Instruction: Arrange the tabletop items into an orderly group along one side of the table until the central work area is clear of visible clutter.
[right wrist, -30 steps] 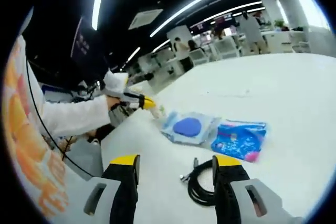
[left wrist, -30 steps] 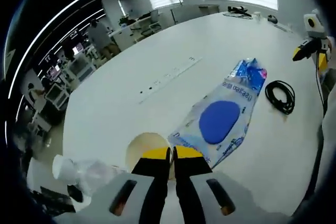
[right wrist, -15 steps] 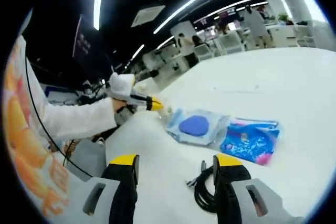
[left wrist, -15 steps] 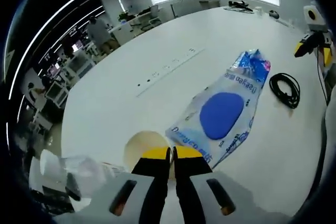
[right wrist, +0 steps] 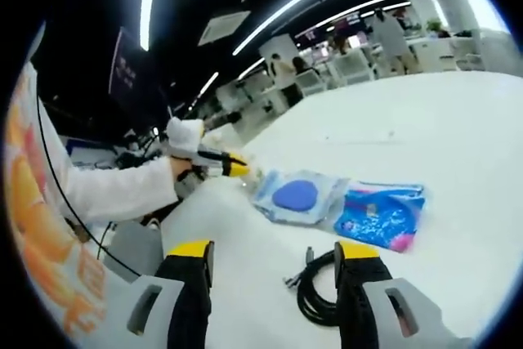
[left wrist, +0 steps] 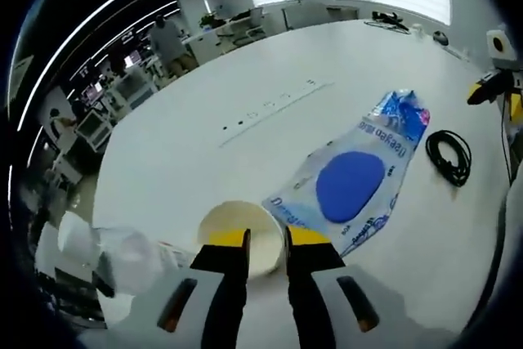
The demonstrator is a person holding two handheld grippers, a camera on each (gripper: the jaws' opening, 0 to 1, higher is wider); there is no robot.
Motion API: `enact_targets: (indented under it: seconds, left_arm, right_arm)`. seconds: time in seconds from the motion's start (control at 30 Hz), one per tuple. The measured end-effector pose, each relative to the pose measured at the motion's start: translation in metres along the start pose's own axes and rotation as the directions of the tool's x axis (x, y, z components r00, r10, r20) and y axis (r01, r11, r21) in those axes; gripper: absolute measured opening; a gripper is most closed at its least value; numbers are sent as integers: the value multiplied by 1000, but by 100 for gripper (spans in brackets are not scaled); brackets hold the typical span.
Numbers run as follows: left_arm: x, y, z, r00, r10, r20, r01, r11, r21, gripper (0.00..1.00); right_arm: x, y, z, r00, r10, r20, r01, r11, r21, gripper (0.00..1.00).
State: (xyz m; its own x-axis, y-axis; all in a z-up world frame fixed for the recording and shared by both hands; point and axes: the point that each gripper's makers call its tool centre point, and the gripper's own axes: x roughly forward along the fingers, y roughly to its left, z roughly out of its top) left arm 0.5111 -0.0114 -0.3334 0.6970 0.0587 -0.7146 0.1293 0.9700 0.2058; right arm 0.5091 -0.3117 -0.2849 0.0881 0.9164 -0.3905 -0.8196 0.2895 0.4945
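Observation:
My left gripper (left wrist: pixel 268 239) stands open, its yellow-tipped jaws on either side of the near rim of a cream paper cup (left wrist: pixel 233 226). Just right of the cup lies a clear plastic bag with a blue disc inside (left wrist: pixel 351 181), and a bright blue printed packet (left wrist: pixel 400 116) lies at its far end. A coiled black cable (left wrist: pixel 449 153) rests beyond. In the right gripper view, my right gripper (right wrist: pixel 274 251) is open above the cable (right wrist: pixel 315 293), with the bag (right wrist: pixel 298 195) and packet (right wrist: pixel 380 218) behind it. The left gripper (right wrist: pixel 233 167) shows there, held by a white-sleeved arm.
Crumpled clear plastic (left wrist: pixel 118 255) lies at the table's near left edge. The white table (left wrist: pixel 204 104) has a row of small sockets (left wrist: pixel 274 104) along its middle. Small items (left wrist: pixel 392 20) sit at the far end. Desks, chairs and people fill the room behind.
My left gripper's jaws, pressed together on the cup's rim before, have parted. The cup stands on the table. The right gripper stays open over the cable.

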Motion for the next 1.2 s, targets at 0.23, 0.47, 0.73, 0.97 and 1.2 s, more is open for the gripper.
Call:
enact_targets:
  seconds: [0.23,0.47,0.73,0.97,1.2]
  left_arm:
    - [-16,7,5,998,31,50,-28,998,-61,32]
    - [-42,4,2,995,54,84,-44,993,-111,40]
    - [-75,-8,-13,991,73,112,-50,981,-190,55]
    - [-100,-21,-36,986,89,141,-46,958,-282,68]
    - [-128,-3,-78,987,113,118,-64,933,-355,81]
  right_arm:
    - [-6,4,-3,1000,-3,5,3,1000,-5,64]
    - [-16,8,-4,999,-38,34,38,999,8,70]
    - [-32,5,-19,994,-109,17,109,993,42,81]
    - [-47,-2,-34,984,-178,9,176,980,91,99]
    - [-56,3,-50,980,-198,-21,199,972,125,99]
